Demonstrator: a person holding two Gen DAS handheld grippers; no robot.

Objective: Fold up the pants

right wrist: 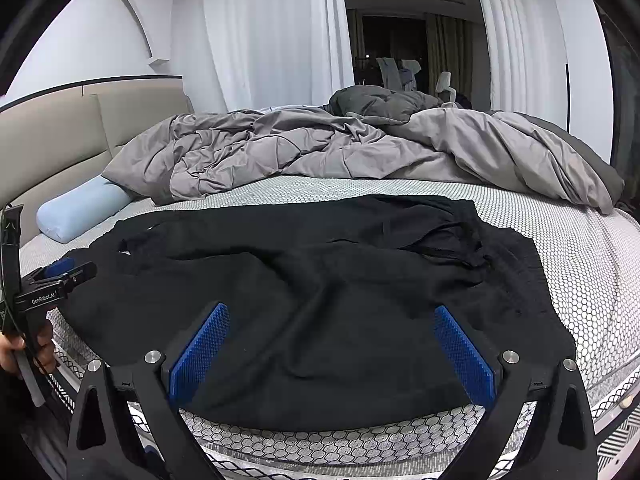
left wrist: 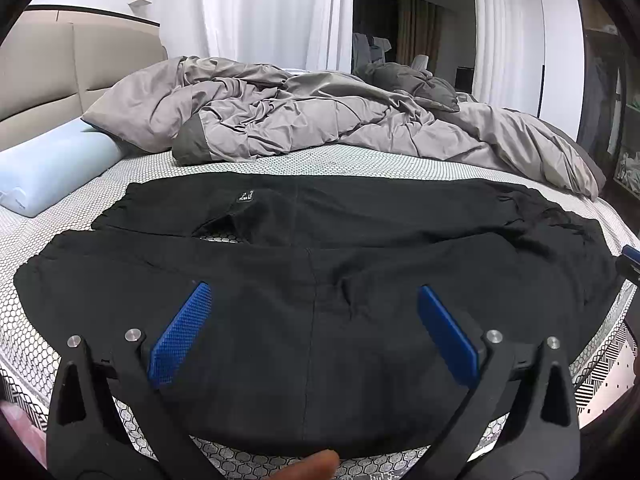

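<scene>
Left wrist view: black pants (left wrist: pixel 320 280) spread flat across the near part of the bed (left wrist: pixel 280 164), with a small black label (left wrist: pixel 243 197) on the far leg, its white print too small to read. Left gripper (left wrist: pixel 314 300) hovering above the near leg, blue fingers (left wrist: pixel 180 336) wide apart and holding nothing. Crumpled grey duvet (left wrist: pixel 320 120) far behind, pale blue pillow (left wrist: pixel 48 172) at far left.

Right wrist view: "GenRobot.AI" readable on the left gripper at left edge. Right gripper (right wrist: pixel 332 320) over the near edge of the pants, blue fingers (right wrist: pixel 464 356) spread, empty, cloth lying between and below them.
</scene>
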